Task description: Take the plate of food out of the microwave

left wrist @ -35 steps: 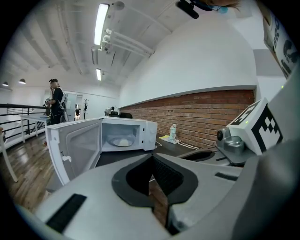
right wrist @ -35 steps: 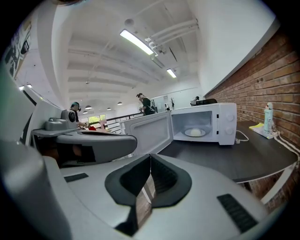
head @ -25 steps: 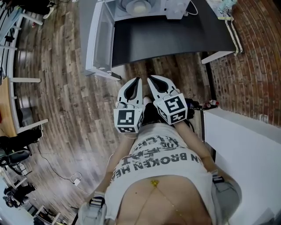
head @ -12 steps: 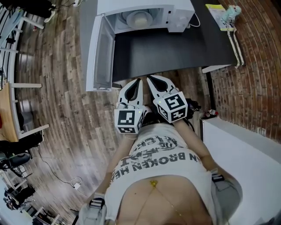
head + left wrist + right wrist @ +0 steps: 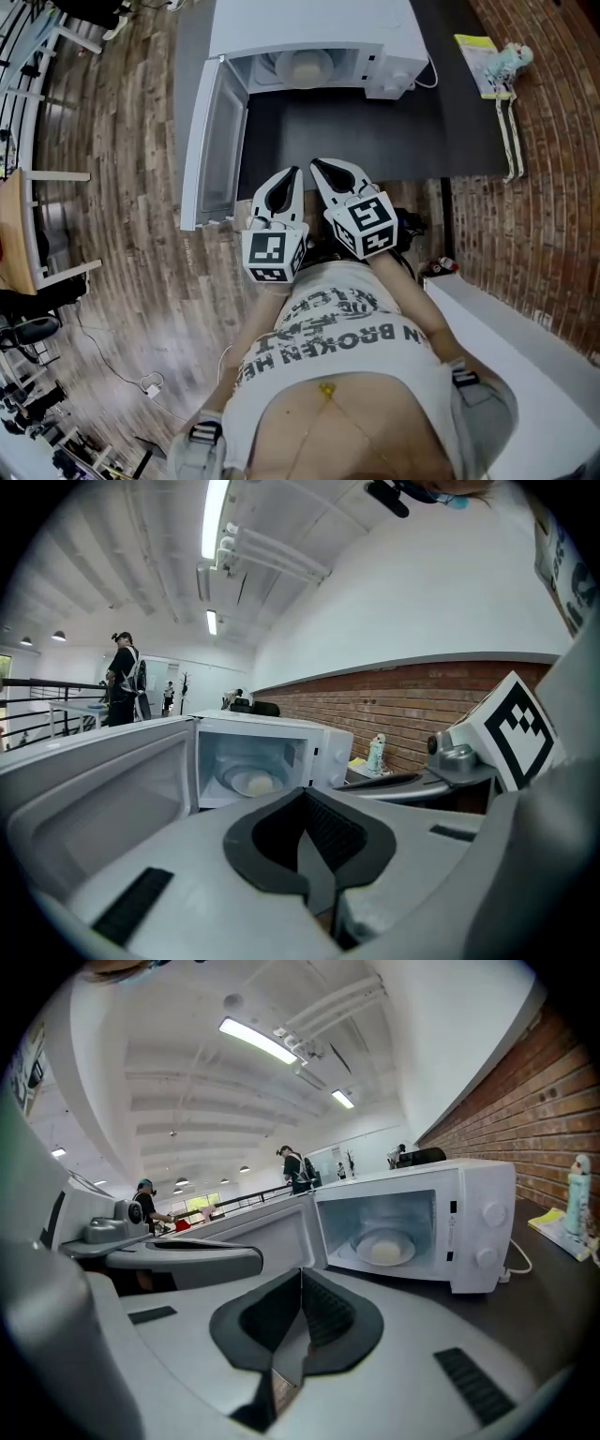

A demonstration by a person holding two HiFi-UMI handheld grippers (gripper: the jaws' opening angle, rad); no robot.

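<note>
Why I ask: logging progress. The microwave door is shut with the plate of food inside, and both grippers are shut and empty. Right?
Not quite: the microwave door stands swung open, as the head view shows. The plate of food is inside, and the left gripper and right gripper are shut and empty.

Head view: even, soft light, only faint shadows on the floorboards. Heavy fisheye bends the brick wall at your right edge. Gripper views: the ceiling strip lights blow out to white glare (same in the right gripper view), with black vignette in every corner. Your jaws look soft, too near the lens; the microwave cavity reads sharp and pale.
</note>
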